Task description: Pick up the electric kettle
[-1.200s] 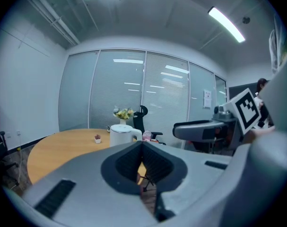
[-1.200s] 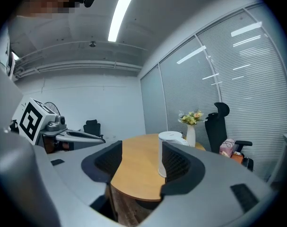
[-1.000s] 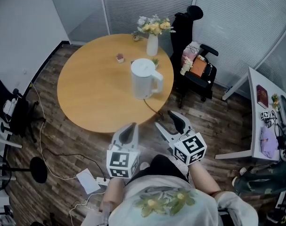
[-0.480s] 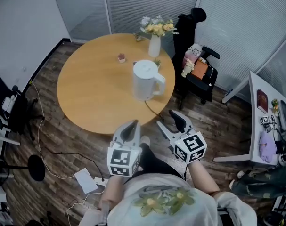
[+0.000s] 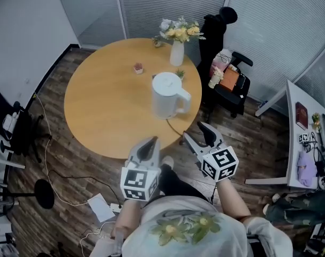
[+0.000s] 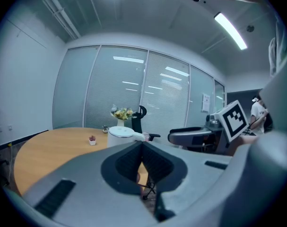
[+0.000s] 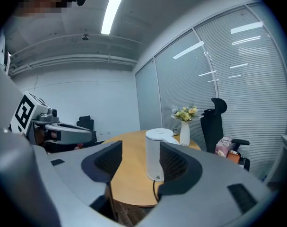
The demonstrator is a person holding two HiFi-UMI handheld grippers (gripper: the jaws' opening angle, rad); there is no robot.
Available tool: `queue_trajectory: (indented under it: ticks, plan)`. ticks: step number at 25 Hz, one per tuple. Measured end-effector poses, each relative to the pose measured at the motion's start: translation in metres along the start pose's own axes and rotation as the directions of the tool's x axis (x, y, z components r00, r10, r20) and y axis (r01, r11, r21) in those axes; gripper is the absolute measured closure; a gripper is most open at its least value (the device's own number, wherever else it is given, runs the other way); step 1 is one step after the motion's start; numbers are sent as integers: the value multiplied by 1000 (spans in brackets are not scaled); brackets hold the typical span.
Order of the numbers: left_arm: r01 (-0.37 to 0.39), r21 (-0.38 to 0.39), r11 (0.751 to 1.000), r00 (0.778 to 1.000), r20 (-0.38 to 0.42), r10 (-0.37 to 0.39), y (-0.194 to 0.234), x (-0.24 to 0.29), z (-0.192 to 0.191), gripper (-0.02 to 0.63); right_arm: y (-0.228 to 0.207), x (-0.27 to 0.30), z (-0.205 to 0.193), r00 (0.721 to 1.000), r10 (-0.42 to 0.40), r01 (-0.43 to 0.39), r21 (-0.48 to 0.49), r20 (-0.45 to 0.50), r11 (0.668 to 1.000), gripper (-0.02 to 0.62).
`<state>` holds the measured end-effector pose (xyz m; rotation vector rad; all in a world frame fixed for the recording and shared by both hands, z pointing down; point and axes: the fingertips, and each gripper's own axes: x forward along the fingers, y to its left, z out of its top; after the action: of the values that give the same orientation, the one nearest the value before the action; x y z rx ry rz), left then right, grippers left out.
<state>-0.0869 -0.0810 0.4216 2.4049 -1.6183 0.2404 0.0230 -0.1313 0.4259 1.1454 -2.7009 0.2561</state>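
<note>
While both hang low in the middle of the head view, short of the worktop's near edge, the left claw (image 5: 149,143) has its jaws pressed together with nothing between them, and the right claw (image 5: 196,133), just to its right, has its jaws apart and empty. Through the right claw's gap, in the right gripper view, the white kettle (image 5: 167,95) shows well beyond the jaws. It stands upright on the round wooden worktop (image 5: 106,108), right of centre, lid on, handle toward the frame's right. A dark cord (image 5: 173,123) runs from its base over the near edge. Farther up sit a small potted plant (image 5: 138,67) and a white vase of flowers (image 5: 176,50). A black chair (image 5: 229,84) stands at the right.
</note>
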Motion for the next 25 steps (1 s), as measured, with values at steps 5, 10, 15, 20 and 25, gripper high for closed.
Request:
queue_trajectory:
  ticks: [5,10,15,20,25]
  plan:
    - [63,-9,998,998,6,-63,1,20,5,600,-17,16,6,1000,-17,17,2,-3,1000,339]
    - [123,-13,992,992,-2,-123,-1,41,5,511,-29,27,9,1000,-24,24,-5,-9,1000,339]
    - [159,37,987,986,-57,-156,-5,61,-6,310,-40,36,9,999,-30,30,-4,-19,1000,339]
    - [181,73,981,981,-82,-175,-3,78,-12,299,-48,49,17,1000,-26,26,-4,-13,1000,339]
    - [206,67,976,974,-104,-199,-4,98,-15,299,-58,63,20,1000,-18,18,-5,-23,1000,339]
